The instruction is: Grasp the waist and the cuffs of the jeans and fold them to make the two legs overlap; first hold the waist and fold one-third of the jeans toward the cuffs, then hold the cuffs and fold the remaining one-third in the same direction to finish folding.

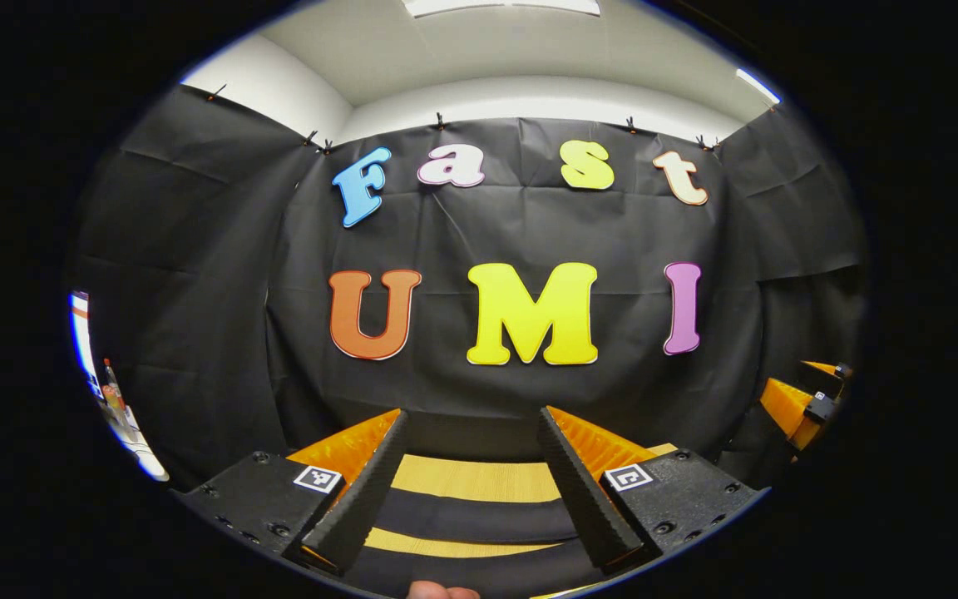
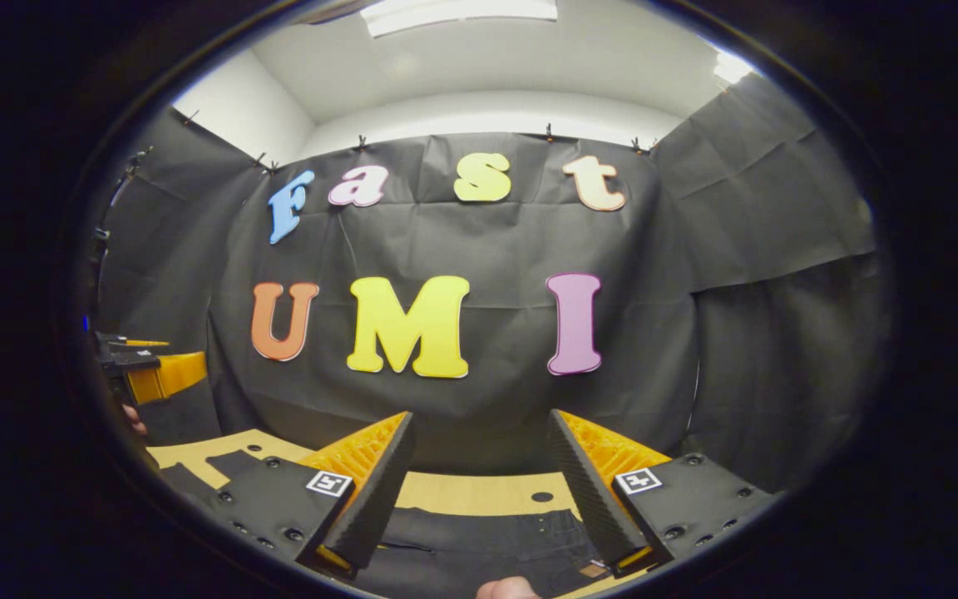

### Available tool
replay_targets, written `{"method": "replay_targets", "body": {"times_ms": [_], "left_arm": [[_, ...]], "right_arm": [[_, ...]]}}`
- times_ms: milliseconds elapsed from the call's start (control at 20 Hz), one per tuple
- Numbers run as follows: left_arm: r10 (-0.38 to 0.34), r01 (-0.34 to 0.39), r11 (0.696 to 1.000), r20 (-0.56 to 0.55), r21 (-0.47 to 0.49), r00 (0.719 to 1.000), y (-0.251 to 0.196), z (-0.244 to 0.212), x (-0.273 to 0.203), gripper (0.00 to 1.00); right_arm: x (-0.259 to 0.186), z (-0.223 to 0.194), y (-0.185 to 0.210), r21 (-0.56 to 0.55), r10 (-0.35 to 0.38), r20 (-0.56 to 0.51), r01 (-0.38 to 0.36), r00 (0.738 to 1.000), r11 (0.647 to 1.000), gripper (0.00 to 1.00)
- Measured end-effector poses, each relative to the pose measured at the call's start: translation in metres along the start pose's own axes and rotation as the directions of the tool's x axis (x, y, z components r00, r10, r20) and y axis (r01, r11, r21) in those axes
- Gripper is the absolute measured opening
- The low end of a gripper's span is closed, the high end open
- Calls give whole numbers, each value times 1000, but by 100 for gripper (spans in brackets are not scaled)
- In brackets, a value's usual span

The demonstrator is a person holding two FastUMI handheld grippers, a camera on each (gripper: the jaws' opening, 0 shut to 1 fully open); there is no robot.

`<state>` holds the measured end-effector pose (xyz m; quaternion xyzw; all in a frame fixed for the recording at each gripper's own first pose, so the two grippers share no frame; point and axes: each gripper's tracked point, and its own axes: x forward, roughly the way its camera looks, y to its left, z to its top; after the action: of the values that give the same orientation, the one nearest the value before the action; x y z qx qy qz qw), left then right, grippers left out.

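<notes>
At the bottom of both views, the left gripper (image 1: 472,433) and right gripper (image 2: 479,433) gape wide, holding nothing, above dark denim jeans (image 2: 479,537) lying on the tan wooden table (image 2: 471,492).

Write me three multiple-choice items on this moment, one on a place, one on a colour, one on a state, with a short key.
1. Where do the jeans lie in the right gripper view?
A. Hung on the booth wall
B. Flat on the table, below the claw
C. Lifted between the fingers

2. What colour are the jeans?
A. Black
B. Light blue
C. White

3. How does the left claw stand?
A. Shut on the waist
B. Shut on nothing
C. Open, holding nothing

Key:
1 B: the dark cloth spreads over the tan table under the right claw.
2 A: the cloth reads black against the tan top in both views.
3 C: its fingers stand apart, with table and cloth showing through the gap.
</notes>
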<state>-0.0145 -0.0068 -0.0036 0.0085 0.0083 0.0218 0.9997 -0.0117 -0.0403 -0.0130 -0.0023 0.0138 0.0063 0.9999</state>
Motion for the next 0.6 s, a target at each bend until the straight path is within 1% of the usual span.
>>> {"method": "replay_targets", "body": {"times_ms": [50, 100, 250, 300, 450, 500, 600], "left_arm": [[4, -4, 1000, -2, 3, 1000, 0, -1, -1, 99], [8, -8, 1000, -5, 5, 1000, -1, -2, -2, 99], [47, -47, 999, -33, 2, 998, 7, -11, -6, 99], [62, -63, 998, -47, -2, 997, 12, -15, -9, 99], [133, -134, 991, -77, 4, 988, 42, -27, -17, 99], [161, -161, 987, -96, 3, 982, 57, -34, -21, 99], [208, -213, 977, -133, -28, 969, 86, -47, -27, 99]], "right_arm": [[0, -2, -5, -3, 5, -5, -5, 1000, 1000, 98], [0, -4, -10, -4, 8, -11, -8, 1000, 1000, 94], [0, -14, -28, 5, 11, -33, -11, 999, 1000, 95], [0, -18, -33, 11, 12, -42, -12, 999, 1000, 99], [-1, -29, -49, 22, 10, -58, -9, 998, 1000, 99], [0, -34, -54, 20, 2, -76, 0, 997, 1000, 94], [-1, -41, -62, 34, -11, -114, 15, 993, 999, 94]]}}
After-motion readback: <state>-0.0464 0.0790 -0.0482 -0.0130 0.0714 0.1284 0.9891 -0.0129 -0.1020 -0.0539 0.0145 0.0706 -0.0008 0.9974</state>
